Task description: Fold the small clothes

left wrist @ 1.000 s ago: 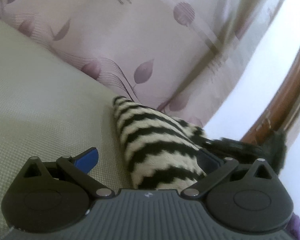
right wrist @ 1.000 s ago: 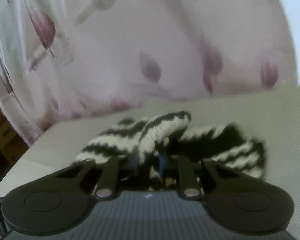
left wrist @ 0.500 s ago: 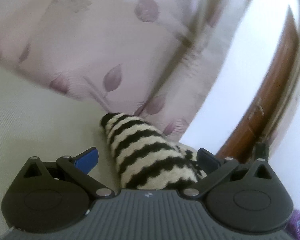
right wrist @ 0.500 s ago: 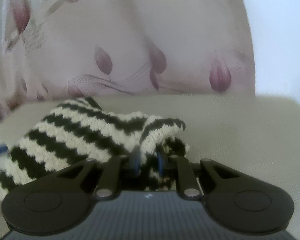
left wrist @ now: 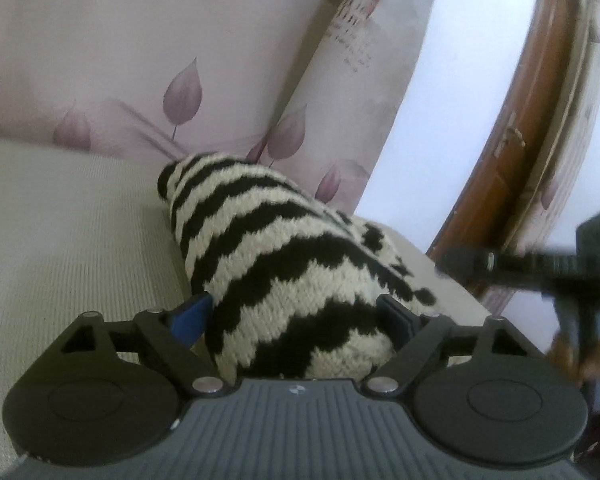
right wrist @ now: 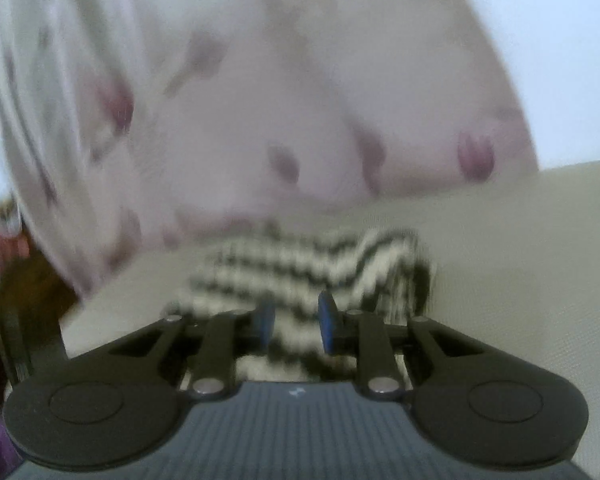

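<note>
Right gripper (right wrist: pixel 296 322) has drawn back from the knit (right wrist: pixel 300 264), jaws just opening, pads off it. Left gripper (left wrist: pixel 296 316), wide, just closing around knit (left wrist: pixel 284 272) on the mat (left wrist: pixel 68 240).

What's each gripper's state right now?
Left gripper: jaws just closing around the striped knit; grip cannot be told.
Right gripper: open, just opening; knit between pads, unpinched.

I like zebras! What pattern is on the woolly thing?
Black and cream wavy stripes on the knitted garment, clearest in the left wrist view.
</note>
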Tool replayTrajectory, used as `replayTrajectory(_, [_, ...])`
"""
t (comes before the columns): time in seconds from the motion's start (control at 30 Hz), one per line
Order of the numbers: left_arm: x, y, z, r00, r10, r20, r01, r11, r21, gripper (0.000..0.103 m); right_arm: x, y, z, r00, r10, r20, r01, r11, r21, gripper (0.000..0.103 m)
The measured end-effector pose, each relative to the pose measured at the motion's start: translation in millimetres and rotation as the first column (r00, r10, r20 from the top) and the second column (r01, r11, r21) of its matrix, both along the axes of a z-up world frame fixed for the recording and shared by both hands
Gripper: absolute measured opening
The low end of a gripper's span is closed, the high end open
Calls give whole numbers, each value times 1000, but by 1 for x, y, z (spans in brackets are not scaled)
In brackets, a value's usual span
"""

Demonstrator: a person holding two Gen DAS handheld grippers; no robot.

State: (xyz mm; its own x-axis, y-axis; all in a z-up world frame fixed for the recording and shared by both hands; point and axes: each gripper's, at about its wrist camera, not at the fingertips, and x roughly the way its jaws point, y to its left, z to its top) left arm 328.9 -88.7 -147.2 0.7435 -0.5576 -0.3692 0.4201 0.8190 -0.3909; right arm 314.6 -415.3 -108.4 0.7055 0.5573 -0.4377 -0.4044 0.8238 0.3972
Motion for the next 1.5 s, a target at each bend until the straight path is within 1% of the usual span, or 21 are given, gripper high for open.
replayTrajectory(0.07, [4, 2, -1, 1000, -12, -29, 11, 1000, -25, 91, 1, 15, -14, 999, -10, -47, 4, 991, -133, 25])
replayTrajectory(0.13, [13, -2, -5, 997, -20, -70, 19, 1000, -12, 91, 0, 19, -29, 997, 19, -80, -29, 991, -129, 24])
replayTrajectory(0.17, [13, -3, -5, 997, -21, -76, 21, 1000, -2, 91, -6, 23, -31, 998, 2, -58, -12, 985, -174, 24])
replayTrajectory(0.2, [12, -4, -4, 998, -18, -67, 19, 1000, 3, 93, -12, 25, -30, 1000, -10, -22, 5, 977, -214, 15])
replayTrajectory(0.33, [-6, 7, 3, 998, 51, 23, -51, 999, -17, 102, -25, 15, -21, 999, -25, 25, 31, 957, -287, 4])
replayTrajectory(0.4, [-17, 15, 9, 990, 123, 67, -119, 992, -49, 102, -19, 9, -27, 999, -42, 5, 42, 945, -326, 4])
replayTrajectory(0.47, [-22, 18, 20, 975, 180, 131, -176, 983, -44, 102, -17, 0, -40, 997, -64, -38, 50, 952, -301, 4])
replayTrajectory(0.53, [-15, 11, 33, 969, 171, 177, -177, 984, 19, 97, -24, -12, -40, 995, -92, -28, 83, 969, -233, 4])
replayTrajectory(0.6, [-7, 6, 42, 969, 153, 195, -165, 985, 46, 78, -31, -24, -29, 986, -163, 27, 165, 972, -167, 5])
replayTrajectory(0.63, [-3, 4, 45, 969, 145, 200, -157, 987, 45, 75, -35, -27, -19, 983, -169, 68, 176, 978, -114, 5])
replayTrajectory(0.7, [5, -1, 48, 965, 150, 216, -168, 983, 70, 54, -35, -20, -4, 982, -142, 122, 153, 984, -86, 5])
replayTrajectory(0.73, [7, -3, 48, 965, 154, 212, -172, 983, 70, 51, -33, -8, 4, 984, -102, 147, 118, 988, -99, 5])
replayTrajectory(0.83, [9, -2, 45, 963, 177, 201, -188, 981, 37, 50, -20, 34, 13, 984, 26, 176, 2, 988, -153, 5])
replayTrajectory(0.93, [14, -7, 42, 969, 166, 181, -175, 984, 35, 50, -6, 68, 4, 978, 112, 179, -58, 957, -285, 5])
replayTrajectory(1.03, [19, -19, 35, 981, 111, 161, -127, 988, 91, 51, 0, 71, -13, 985, 89, 145, -19, 903, -429, 3])
replayTrajectory(1.1, [18, -27, 26, 985, 81, 151, -102, 985, 137, 53, -9, 54, -25, 987, 84, 136, -12, 888, -460, 3])
replayTrajectory(1.17, [21, -36, 13, 992, 61, 107, -82, 975, 207, 53, -20, 43, -35, 986, 81, 146, -9, 898, -440, 3])
replayTrajectory(1.23, [16, -36, 5, 990, 75, 116, -97, 976, 194, 54, -24, 30, -40, 987, 71, 147, -8, 921, -391, 3])
replayTrajectory(1.37, [18, -38, 4, 990, 77, 115, -100, 971, 217, 54, -13, 29, -34, 992, 64, 109, -22, 935, -353, 3])
replayTrajectory(1.43, [13, -38, 2, 989, 78, 129, -105, 971, 216, 55, -12, 22, -23, 994, 54, 94, -25, 959, -282, 4])
replayTrajectory(1.5, [9, -40, 1, 988, 80, 133, -107, 971, 213, 56, -8, 16, -10, 992, 17, 126, 9, 978, -207, 5])
